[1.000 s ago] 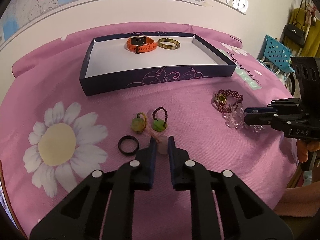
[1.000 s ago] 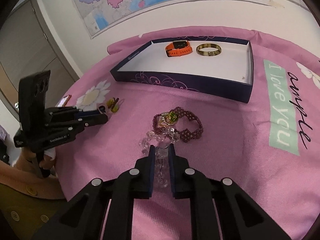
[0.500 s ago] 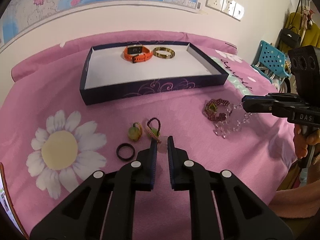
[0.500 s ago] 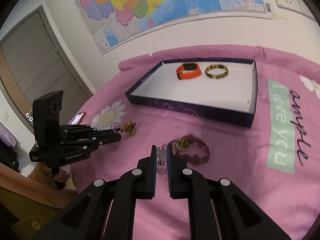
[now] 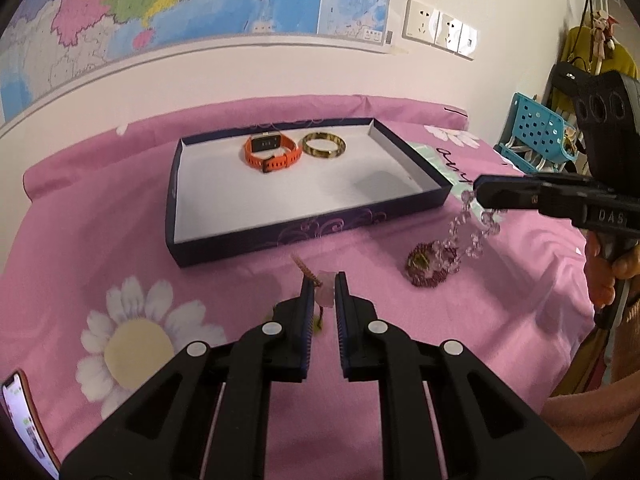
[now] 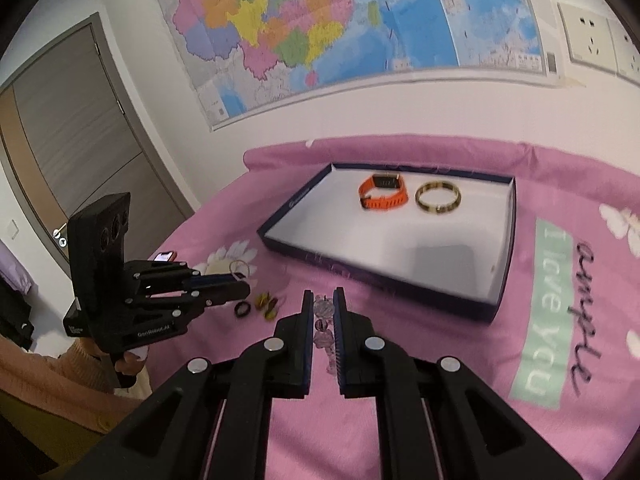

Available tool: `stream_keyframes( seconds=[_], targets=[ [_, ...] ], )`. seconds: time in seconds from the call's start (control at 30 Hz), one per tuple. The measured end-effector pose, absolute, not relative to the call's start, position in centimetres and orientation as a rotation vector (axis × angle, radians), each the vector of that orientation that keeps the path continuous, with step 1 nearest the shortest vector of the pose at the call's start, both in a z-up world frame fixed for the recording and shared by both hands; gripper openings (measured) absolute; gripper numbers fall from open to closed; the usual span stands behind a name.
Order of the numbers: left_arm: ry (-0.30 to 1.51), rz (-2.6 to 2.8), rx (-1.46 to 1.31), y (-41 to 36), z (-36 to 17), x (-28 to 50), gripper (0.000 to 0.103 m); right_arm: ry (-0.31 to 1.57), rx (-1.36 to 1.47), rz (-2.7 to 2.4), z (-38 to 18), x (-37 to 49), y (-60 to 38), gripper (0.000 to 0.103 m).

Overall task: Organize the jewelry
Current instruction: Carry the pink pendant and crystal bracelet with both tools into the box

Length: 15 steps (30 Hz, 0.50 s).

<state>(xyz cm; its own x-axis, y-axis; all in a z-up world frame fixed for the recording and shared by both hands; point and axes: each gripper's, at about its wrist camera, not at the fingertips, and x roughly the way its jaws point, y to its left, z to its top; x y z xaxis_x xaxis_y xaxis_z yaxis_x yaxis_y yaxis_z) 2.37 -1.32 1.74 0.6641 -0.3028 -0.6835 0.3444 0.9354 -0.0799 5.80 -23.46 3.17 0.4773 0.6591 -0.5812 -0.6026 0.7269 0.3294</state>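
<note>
My left gripper (image 5: 322,282) is shut on a pale pink pendant (image 5: 328,292) whose braided cord loop sticks up past the left finger; it hangs above the pink cloth. To the right, my right gripper (image 5: 478,194) is shut on a clear bead bracelet (image 5: 474,226) that dangles over a maroon beaded bracelet (image 5: 428,266) lying on the cloth. In the right wrist view the clear beads (image 6: 323,310) sit between the right gripper's (image 6: 323,304) jaws, and the left gripper (image 6: 240,286) is at the left. An orange watch (image 5: 272,154) and a mottled bangle (image 5: 323,146) lie in the navy tray (image 5: 280,236).
A black ring (image 6: 242,309) and two green pendants (image 6: 267,304) lie on the cloth below the left gripper. A phone (image 5: 24,420) rests at the cloth's near left edge. A person's hand (image 5: 600,276) holds the right gripper's handle. A blue basket (image 5: 536,140) stands beyond the right side.
Both grippers have risen. The clear bead bracelet has come up off the cloth beside the maroon bracelet, and the pink pendant has lifted away from the ring and green pendants.
</note>
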Motion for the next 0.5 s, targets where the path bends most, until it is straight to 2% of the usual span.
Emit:
stream_keyframes(
  seconds=[0.5],
  targets=[
    [0.732, -0.333, 0.092, -1.3, 3.1, 7.7, 0.011, 0.695, 0.107, 0.738, 5.5, 11.4, -22.9, 0.008]
  ],
)
